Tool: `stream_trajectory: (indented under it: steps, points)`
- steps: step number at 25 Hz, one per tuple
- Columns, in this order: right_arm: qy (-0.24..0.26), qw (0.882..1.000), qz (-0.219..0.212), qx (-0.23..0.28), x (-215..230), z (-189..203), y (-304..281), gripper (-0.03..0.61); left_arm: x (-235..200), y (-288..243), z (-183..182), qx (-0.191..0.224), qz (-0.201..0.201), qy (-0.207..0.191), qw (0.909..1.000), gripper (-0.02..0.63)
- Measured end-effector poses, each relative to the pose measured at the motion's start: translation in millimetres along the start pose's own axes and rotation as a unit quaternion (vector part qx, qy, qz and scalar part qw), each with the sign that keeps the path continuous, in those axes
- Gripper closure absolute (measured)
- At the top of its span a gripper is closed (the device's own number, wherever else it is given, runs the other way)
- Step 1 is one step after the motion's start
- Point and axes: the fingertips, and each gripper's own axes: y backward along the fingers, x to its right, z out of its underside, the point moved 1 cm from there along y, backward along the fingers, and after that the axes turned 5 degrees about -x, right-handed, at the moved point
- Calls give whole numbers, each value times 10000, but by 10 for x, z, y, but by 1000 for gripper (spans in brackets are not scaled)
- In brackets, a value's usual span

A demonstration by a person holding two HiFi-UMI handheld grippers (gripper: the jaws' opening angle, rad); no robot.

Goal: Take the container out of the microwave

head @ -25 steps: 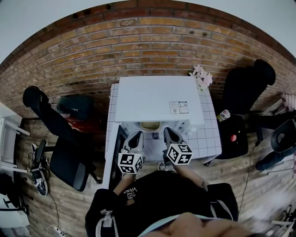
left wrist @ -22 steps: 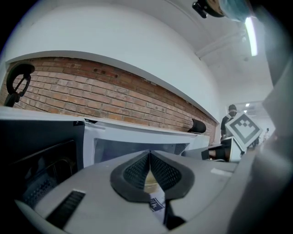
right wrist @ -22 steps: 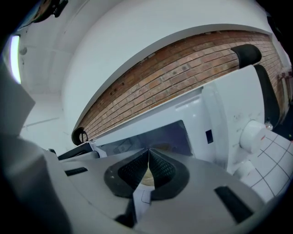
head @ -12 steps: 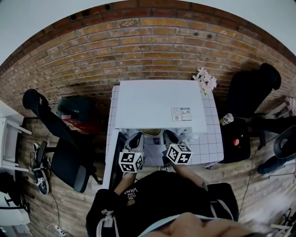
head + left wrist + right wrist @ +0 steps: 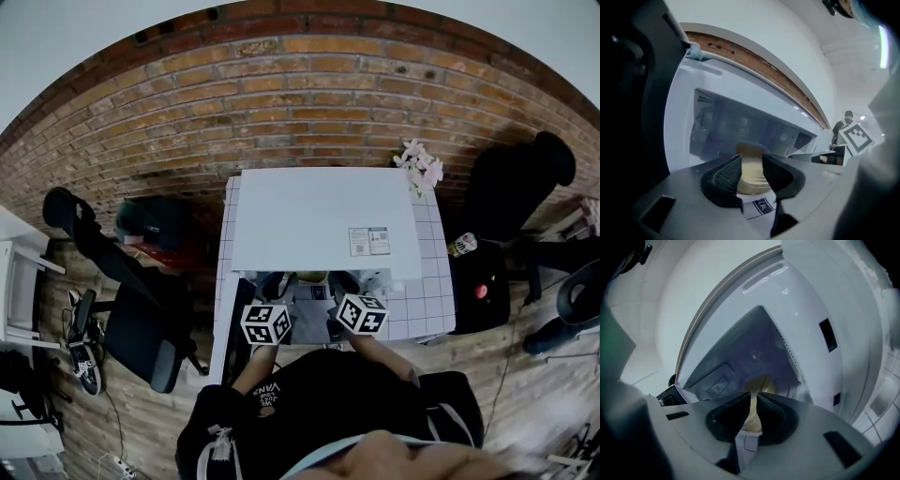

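The left tool (image 5: 751, 161) is standing with its jaws spread, having just been opening, and its pads are pressing on nothing; the pale container (image 5: 752, 180) is showing in the gap between them, just ahead, sitting on the floor of the microwave (image 5: 319, 216) cavity. Beside it, the right tool (image 5: 753, 413) is keeping its jaws pressed together on nothing, only a thin slit showing between them, and it is pointing at the same container from the other side. Both tools are hovering side by side at the mouth of the cavity, over the narrow strip of tiled bench (image 5: 427, 291) in front of it. The cavity's back and side walls are standing clear of the container, leaving open room all round it. Left of the left tool, the dark microwave door (image 5: 239, 314) is hanging open along the bench's left edge. Right of the right tool, the microwave's white front panel is bordering the opening, with bare tiles beyond. Pink flowers (image 5: 417, 161) are standing at the bench's far right corner, against the brick wall (image 5: 281, 103).
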Motion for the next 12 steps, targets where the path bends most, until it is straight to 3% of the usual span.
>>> stream_trajectory:
  steps: [1, 3, 8, 12]
  points:
    - [-30, 10000, 7, 0, 11, 1, -23, 545, -23, -22, 7, -12, -17, 45, 10000, 478]
    - [-71, 10000, 3, -8, 21, 4, -70, 418, -63, -63, 25, -54, -43, 147, 9999, 452]
    - [-108, 9999, -2, -87, 44, 50, -151, 397, -135, -202, 82, -198, -14, 354, 9992, 385]
    - [-170, 9997, 35, -150, 62, 99, -225, 369, -188, -289, 104, -239, -25, 459, 9987, 370]
